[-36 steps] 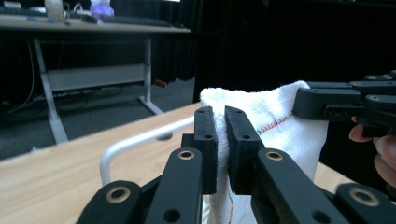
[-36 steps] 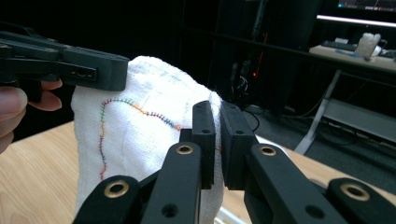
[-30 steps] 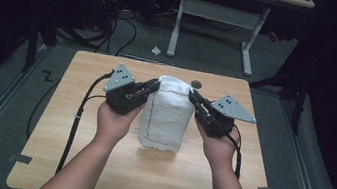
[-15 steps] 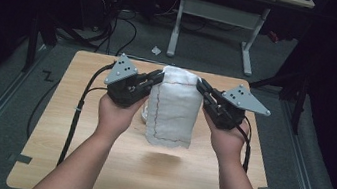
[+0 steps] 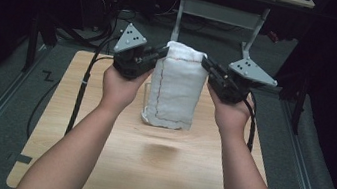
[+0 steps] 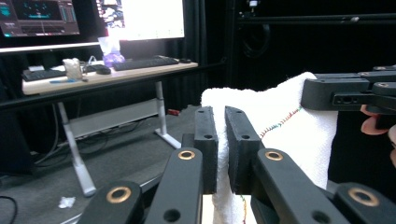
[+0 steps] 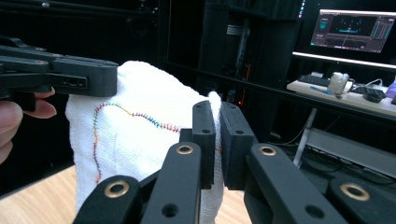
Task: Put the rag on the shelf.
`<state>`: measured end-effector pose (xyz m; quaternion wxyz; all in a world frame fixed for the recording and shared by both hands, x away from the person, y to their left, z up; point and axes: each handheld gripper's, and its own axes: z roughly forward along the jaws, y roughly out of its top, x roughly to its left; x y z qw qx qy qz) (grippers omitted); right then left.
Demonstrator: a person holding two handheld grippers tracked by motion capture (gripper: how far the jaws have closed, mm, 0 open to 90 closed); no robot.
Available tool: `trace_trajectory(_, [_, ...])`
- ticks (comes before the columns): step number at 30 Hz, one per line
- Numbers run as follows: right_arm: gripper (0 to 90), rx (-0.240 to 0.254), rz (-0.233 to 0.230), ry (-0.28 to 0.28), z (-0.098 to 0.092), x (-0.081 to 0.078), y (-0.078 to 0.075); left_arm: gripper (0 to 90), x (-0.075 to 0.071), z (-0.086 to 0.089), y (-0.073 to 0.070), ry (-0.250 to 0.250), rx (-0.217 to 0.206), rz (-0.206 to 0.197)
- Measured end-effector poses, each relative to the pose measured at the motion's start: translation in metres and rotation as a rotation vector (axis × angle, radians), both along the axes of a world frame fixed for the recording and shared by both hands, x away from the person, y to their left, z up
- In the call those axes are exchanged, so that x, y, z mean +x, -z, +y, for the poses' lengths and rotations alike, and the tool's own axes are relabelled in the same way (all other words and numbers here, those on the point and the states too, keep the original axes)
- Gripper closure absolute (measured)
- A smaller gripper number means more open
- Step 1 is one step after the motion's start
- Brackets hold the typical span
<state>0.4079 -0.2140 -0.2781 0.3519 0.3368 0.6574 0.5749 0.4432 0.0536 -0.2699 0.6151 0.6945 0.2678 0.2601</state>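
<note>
A white towel (image 5: 180,88) with a coloured stitched edge hangs folded above the wooden table (image 5: 95,164), its lower end near the tabletop. My left gripper (image 5: 164,53) is shut on the towel's top left corner. My right gripper (image 5: 205,62) is shut on the top right corner. In the left gripper view the towel (image 6: 280,121) is pinched between the black jaws of the left gripper (image 6: 221,140), with the other gripper's jaws beyond it. In the right gripper view the right gripper (image 7: 217,140) clamps the towel (image 7: 135,140) the same way.
A desk frame with white legs (image 5: 254,31) stands behind the table. Cables (image 5: 81,86) trail from the left gripper over the table's left side. A far desk carries monitors (image 6: 140,18) and a keyboard. Dark floor surrounds the table.
Both hands have risen with the towel, lifting it off the table so that it now hangs from the two grippers.
</note>
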Motion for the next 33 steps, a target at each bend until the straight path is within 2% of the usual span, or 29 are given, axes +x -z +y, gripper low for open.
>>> trace_trajectory(3, [86.1, 0.001, 0.006, 0.005, 0.001, 0.013, -0.004, 84.3, 0.012, -0.001, -0.004, -0.016, 0.025, -0.005])
trace_trajectory(5, [86.1, 0.003, 0.019, 0.009, 0.003, 0.021, -0.004, 84.3, 0.021, 0.0, -0.006, -0.016, 0.024, 0.0])
trace_trajectory(7, [86.1, -0.002, 0.033, 0.011, 0.004, 0.033, -0.002, 84.2, 0.028, 0.001, -0.004, -0.015, 0.01, 0.022])
trace_trajectory(9, [86.1, -0.007, 0.043, 0.014, 0.005, 0.038, 0.0, 84.2, 0.034, 0.0, -0.001, -0.034, 0.043, 0.011])
trace_trajectory(15, [86.0, -0.005, 0.088, 0.023, 0.003, 0.069, 0.014, 84.1, 0.062, -0.005, 0.016, -0.052, 0.051, 0.07])
trace_trajectory(19, [86.0, -0.005, 0.104, 0.014, 0.002, 0.09, 0.023, 84.0, 0.084, -0.004, 0.028, -0.065, 0.012, 0.108])
trace_trajectory(23, [86.0, -0.042, 0.123, 0.01, 0.004, 0.106, 0.026, 84.0, 0.098, -0.008, 0.031, -0.088, 0.066, 0.105])
trace_trajectory(25, [86.0, -0.048, 0.138, 0.009, 0.004, 0.112, 0.026, 83.9, 0.103, -0.009, 0.032, -0.098, 0.071, 0.103])
trace_trajectory(29, [85.9, -0.057, 0.183, 0.02, 0.006, 0.124, 0.033, 83.7, 0.112, -0.013, 0.041, -0.118, 0.104, 0.133])
trace_trajectory(32, [85.7, -0.08, 0.218, 0.025, 0.008, 0.133, 0.044, 83.5, 0.12, -0.015, 0.055, -0.135, 0.128, 0.177])
trace_trajectory(33, [85.6, -0.094, 0.227, 0.027, 0.009, 0.135, 0.047, 83.3, 0.123, -0.016, 0.059, -0.138, 0.136, 0.203])
